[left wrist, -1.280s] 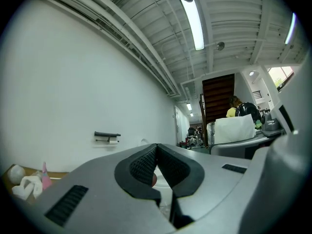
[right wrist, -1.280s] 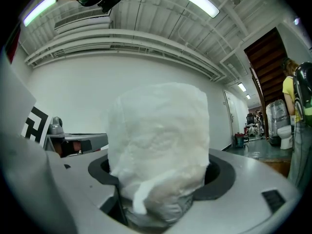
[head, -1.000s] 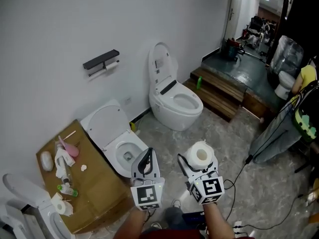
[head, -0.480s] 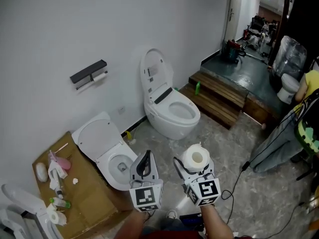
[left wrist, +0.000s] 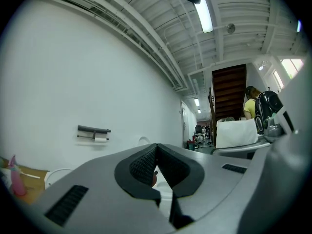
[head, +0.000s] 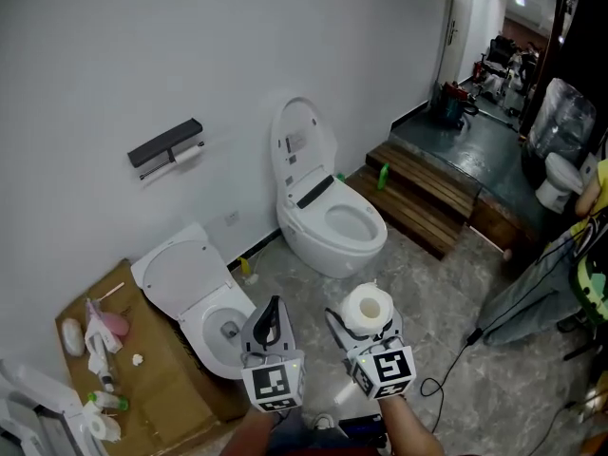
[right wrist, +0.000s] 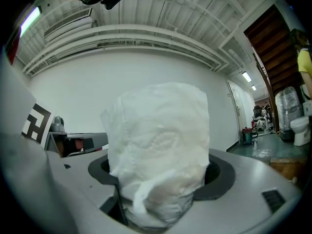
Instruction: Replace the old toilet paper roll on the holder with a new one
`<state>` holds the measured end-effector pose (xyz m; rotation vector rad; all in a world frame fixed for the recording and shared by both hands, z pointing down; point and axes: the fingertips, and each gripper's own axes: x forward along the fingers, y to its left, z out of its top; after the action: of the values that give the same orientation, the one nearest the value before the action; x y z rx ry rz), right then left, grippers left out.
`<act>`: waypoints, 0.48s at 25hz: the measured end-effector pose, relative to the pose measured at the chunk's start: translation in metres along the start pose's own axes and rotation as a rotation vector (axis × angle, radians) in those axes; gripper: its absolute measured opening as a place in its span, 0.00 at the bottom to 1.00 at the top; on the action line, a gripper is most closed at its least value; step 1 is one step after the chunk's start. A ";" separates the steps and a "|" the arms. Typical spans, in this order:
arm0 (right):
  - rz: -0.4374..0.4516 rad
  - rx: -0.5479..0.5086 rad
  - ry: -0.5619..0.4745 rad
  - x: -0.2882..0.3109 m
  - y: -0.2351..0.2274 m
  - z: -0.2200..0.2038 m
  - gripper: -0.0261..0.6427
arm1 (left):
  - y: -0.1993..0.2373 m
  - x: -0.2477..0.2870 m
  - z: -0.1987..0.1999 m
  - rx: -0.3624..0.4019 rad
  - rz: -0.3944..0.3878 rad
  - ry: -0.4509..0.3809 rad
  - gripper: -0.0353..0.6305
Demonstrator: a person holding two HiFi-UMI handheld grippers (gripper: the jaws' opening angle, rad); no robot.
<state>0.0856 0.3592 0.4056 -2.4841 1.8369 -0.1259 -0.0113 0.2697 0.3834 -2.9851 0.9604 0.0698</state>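
New toilet paper roll [head: 368,308] is clamped upright between the jaws of the right gripper [head: 366,319], low in the near centre of the head view, above the grey floor and well apart from the wall holder. Core hole is seen on top in the head view only. In the right gripper view the roll [right wrist: 158,150] fills the middle, its loose wrinkled outer sheet is shown, and the holder is not seen there. Left gripper [head: 272,310] is held just left of the right one, jaws clenched together with nothing between them; the dark ribbed pads [left wrist: 146,162] are shown meeting only in the left gripper view. Black holder [head: 167,143] is mounted on the white wall, far left, with the old roll [head: 188,153] hung under it; both are caught small in the left gripper view too, holder [left wrist: 93,129] and roll [left wrist: 101,137]. Below the holder an open toilet [head: 204,297] is placed beside a cardboard box [head: 152,378]; a second toilet [head: 328,212] with raised lid is stood further right, wooden steps [head: 423,193] beyond it. Ceiling lamp [left wrist: 204,11] is given by the left gripper view alone.
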 end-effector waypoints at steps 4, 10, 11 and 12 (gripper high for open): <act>0.000 -0.021 0.007 0.041 -0.001 0.002 0.65 | 0.022 0.035 -0.003 0.006 -0.007 -0.006 0.08; 0.035 -0.041 0.021 0.119 0.019 0.009 0.65 | 0.078 0.088 0.002 -0.019 0.000 -0.015 0.08; 0.046 -0.044 0.021 0.134 0.025 0.011 0.65 | 0.090 0.096 0.004 -0.021 0.006 -0.017 0.08; 0.057 -0.046 0.022 0.149 0.031 0.012 0.65 | 0.104 0.104 0.007 -0.022 0.015 -0.021 0.08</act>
<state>0.1008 0.2071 0.3960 -2.4666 1.9387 -0.1100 0.0121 0.1250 0.3730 -2.9910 0.9867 0.1117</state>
